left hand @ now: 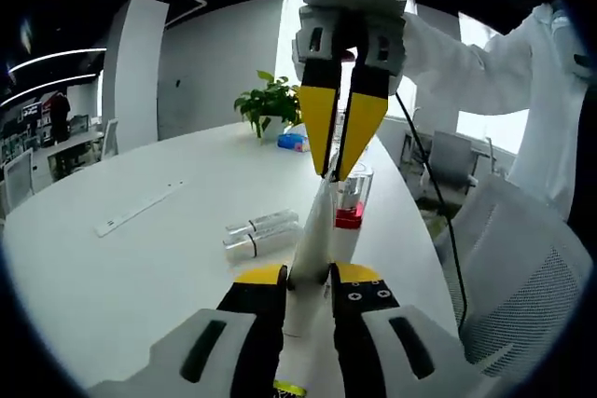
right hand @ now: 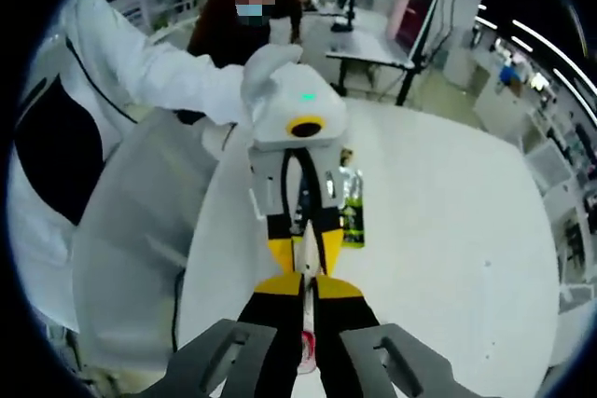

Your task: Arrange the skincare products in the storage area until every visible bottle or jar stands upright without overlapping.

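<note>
White table (left hand: 140, 258): both grippers' jaws clamp one white tube (left hand: 312, 240), its ends hidden.

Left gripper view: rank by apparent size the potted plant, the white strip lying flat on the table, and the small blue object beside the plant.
1. White strip, longest as it looks, though it lies nearer the camera.
2. Potted plant.
3. Small blue object, clearly smallest.
Strip versus plant is unsure given nearness.

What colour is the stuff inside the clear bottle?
Red, at the bottom of the clear bottle standing on the white table, best in the left gripper view.
</note>
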Motion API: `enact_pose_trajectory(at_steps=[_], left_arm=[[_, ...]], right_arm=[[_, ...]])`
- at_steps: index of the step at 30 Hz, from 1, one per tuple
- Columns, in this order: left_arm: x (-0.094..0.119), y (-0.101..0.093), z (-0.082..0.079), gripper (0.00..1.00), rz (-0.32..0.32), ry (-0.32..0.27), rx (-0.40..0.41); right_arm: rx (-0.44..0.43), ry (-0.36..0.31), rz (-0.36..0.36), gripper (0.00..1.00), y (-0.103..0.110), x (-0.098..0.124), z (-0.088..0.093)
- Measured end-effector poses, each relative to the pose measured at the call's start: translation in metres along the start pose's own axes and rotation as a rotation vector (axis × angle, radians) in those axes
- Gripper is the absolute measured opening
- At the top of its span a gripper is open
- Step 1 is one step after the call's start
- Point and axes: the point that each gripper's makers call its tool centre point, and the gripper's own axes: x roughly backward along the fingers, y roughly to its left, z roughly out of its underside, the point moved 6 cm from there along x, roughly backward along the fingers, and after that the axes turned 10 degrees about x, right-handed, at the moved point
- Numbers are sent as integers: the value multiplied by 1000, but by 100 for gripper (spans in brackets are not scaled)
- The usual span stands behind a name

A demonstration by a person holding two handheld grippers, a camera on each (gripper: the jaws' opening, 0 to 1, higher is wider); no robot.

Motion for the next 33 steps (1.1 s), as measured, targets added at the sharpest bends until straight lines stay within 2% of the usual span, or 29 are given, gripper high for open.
enact_pose_trajectory(at_steps=[4, 8, 19, 33], left_arm=[[4, 8, 7, 23, -14, 38, -19], [1, 3, 12, 20, -6, 58, -19], [-8, -5, 12, 20, -2, 59, -20], [-7, -6, 12, 20, 11, 67, -33]], right_arm=[[4, 8, 2, 0, 2, 2, 0], [-4, 11, -1, 0, 3, 3, 0], [-6, 18, 0, 0, 7, 7, 3], [-10, 8, -11, 0, 9, 7, 3]])
